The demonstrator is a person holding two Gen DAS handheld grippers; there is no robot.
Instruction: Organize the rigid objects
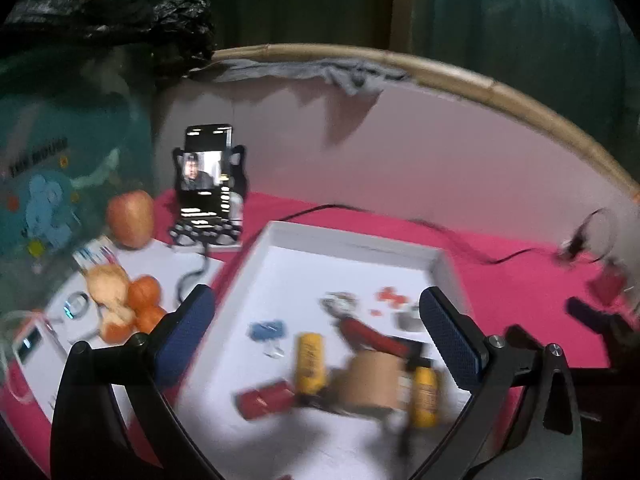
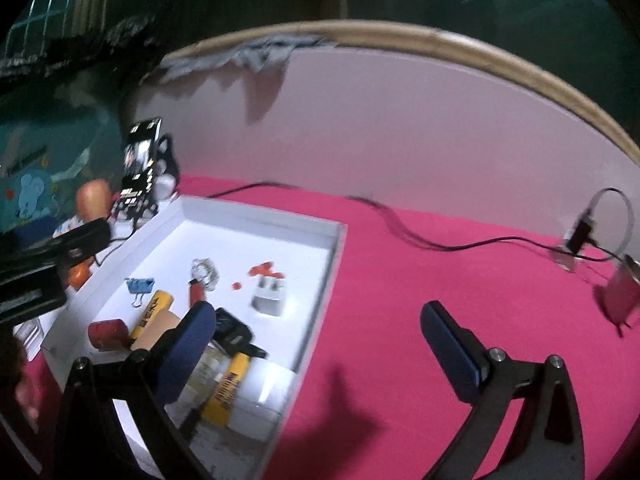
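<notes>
Both wrist views angled down, near, sharing white tray (image 1: 352, 236) (image 2: 260, 222).

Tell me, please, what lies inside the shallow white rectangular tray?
The white tray holds a blue binder clip, yellow batteries, a red cylinder, a white plug; gripper fingers hide more.

A bright pink cloth (image 2: 400, 280) covers the work surface. Behind the cloth rises a pale pink board (image 2: 400, 128), edged along its top by a bamboo rail (image 1: 500, 92) with grey cloth (image 1: 320, 68) draped over it. Beyond the board the room is dark, hung with teal curtains (image 1: 520, 20).
</notes>
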